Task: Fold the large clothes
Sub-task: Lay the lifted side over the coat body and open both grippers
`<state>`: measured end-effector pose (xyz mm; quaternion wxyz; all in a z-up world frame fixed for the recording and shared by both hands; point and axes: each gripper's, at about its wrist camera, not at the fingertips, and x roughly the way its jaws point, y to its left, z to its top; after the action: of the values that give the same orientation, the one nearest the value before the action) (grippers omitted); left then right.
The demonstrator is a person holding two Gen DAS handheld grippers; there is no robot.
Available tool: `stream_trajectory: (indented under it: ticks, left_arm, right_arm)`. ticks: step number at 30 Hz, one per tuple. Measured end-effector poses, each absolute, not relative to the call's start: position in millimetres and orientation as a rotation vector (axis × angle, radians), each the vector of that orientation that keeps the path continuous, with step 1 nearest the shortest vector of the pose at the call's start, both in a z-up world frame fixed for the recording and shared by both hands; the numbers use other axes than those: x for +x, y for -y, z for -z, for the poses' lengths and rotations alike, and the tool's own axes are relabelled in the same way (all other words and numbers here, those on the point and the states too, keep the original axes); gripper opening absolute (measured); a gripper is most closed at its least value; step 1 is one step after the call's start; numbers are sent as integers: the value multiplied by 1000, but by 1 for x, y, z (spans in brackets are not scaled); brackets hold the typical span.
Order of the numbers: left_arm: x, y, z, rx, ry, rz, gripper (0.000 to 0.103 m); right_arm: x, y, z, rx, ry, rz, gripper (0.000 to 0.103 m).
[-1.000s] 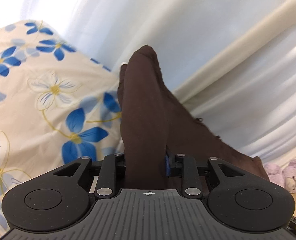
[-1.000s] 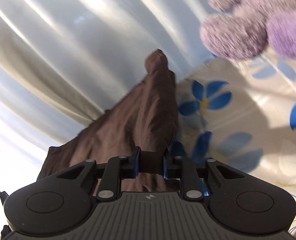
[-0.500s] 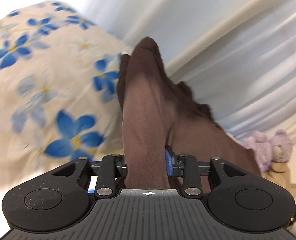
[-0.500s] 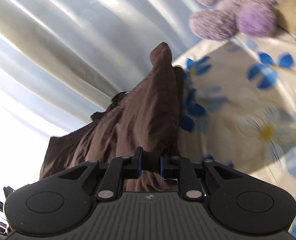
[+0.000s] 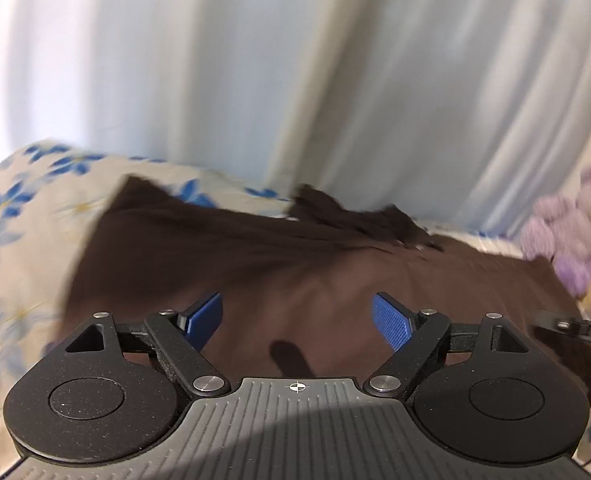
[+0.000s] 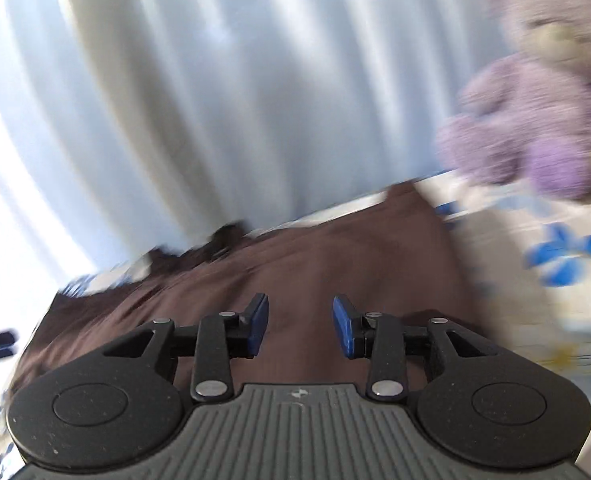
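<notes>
We hold our left gripper (image 5: 297,320) low over the brown garment (image 5: 295,268), pointing toward the curtain (image 5: 295,80), its blue pads (image 5: 391,322) spread wide with nothing between them. Our right gripper (image 6: 299,324) is tilted, also just above the brown garment (image 6: 295,264), pads (image 6: 343,326) apart and empty. The garment lies spread on the flowered bedsheet (image 5: 23,240), reaching its far edge by the curtain. A purple teddy bear (image 6: 535,92) sits at the bed's far right corner.
</notes>
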<state>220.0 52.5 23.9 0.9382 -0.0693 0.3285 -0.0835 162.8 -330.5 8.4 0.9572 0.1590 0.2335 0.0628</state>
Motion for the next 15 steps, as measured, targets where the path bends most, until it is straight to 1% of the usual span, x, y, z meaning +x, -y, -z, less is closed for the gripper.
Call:
stream_trajectory:
  ticks: [2, 3, 7, 10, 15]
  left_arm:
    - [239, -20, -11, -97, -672, 176, 88]
    - [247, -8, -4, -84, -678, 168, 88]
    - [272, 18, 22, -61, -733, 135, 89]
    - [280, 27, 30, -30, -709, 114, 92]
    - [297, 37, 40, 9, -688, 86, 94]
  right_arm:
    - [193, 287, 0, 232, -509, -181, 24]
    - [204, 269, 5, 195, -520, -199, 23]
    - [229, 229, 12, 91, -496, -195, 21]
    - [245, 228, 13, 76, -499, -175, 18]
    - [258, 222, 18, 10, -480, -154, 17]
